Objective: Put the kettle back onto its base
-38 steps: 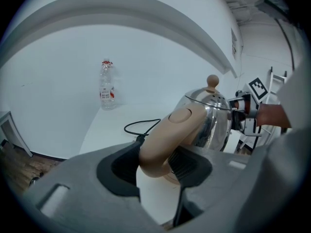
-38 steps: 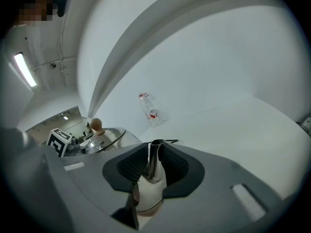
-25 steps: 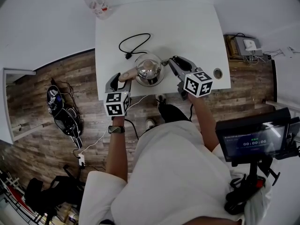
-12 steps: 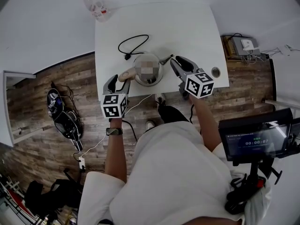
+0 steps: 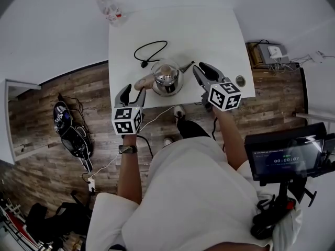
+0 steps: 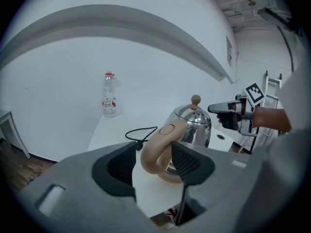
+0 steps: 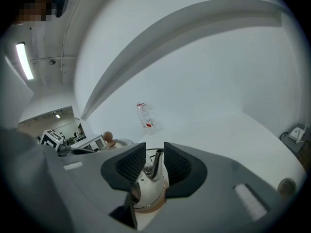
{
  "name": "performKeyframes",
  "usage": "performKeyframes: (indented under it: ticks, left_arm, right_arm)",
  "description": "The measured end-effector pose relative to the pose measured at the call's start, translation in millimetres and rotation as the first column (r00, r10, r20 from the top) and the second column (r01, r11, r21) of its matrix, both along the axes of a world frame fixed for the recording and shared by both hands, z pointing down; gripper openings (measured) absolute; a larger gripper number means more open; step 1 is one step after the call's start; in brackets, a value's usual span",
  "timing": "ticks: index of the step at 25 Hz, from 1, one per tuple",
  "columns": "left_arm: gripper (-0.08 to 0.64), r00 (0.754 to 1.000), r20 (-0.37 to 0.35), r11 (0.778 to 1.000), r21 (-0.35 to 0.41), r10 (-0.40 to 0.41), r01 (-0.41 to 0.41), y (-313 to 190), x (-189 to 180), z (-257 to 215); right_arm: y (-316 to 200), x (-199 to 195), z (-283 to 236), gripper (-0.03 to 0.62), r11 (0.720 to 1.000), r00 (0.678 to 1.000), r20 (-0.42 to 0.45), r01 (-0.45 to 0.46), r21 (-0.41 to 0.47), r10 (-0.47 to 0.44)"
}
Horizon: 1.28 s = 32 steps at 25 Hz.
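The steel kettle (image 5: pixel 166 77) with a tan handle (image 5: pixel 144 82) stands on its tan base (image 7: pixel 146 208) near the front edge of the white table (image 5: pixel 209 30). My left gripper (image 5: pixel 132 91) is at the handle (image 6: pixel 158 147). Its jaws are opening, the handle shows between the pads, and neither pad presses on it. My right gripper (image 5: pixel 200 67) is on the kettle's other side. The thin spout (image 7: pixel 156 165) stands between its pads (image 7: pixel 131 164) with a gap on both sides. The kettle (image 6: pixel 192 125) is upright, with its knobbed lid on.
A black cord (image 5: pixel 149 51) with a plug lies looped on the table behind the kettle. A plastic bottle (image 5: pixel 107 4) stands at the far left corner. A round cable hole (image 5: pixel 241 81) is at the front right. A monitor (image 5: pixel 282 156) stands to the person's right.
The left gripper's jaws have spread apart around the handle. The kettle and both hands stay about where they were.
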State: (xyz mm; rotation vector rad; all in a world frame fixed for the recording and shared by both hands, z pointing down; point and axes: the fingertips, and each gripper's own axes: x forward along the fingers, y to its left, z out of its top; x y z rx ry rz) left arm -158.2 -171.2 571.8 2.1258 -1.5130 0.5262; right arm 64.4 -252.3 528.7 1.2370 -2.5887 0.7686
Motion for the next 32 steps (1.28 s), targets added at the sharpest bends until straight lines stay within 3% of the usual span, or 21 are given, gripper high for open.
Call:
performKeyframes:
  ticks: [5, 17, 23, 32]
  left_arm:
    - [0.224, 1.000, -0.030, 0.997, 0.073, 0.008, -0.006, -13, 3, -29]
    - [0.188, 0.997, 0.014, 0.975, 0.207, 0.077, -0.078, -51, 18, -104]
    - [0.119, 0.995, 0.024, 0.947, 0.304, 0.102, -0.104, 15, 20, -165]
    - [0.043, 0.990, 0.040, 0.915, 0.378, 0.135, -0.140, 10, 28, -205]
  right_arm:
    - [-6, 1, -14, 0.104, 0.999, 1.000, -0.024, -0.008, 0.035, 0.008]
    - [-22, -1, -68, 0.057, 0.989, 0.999, -0.033, -0.027, 0.144, 0.032]
    - [54, -11, -139, 0.004, 0.964, 0.997, -0.067, -0.023, 0.264, 0.042]
    - [50, -14, -182, 0.003, 0.937, 0.997, -0.062, -0.026, 0.349, 0.050]
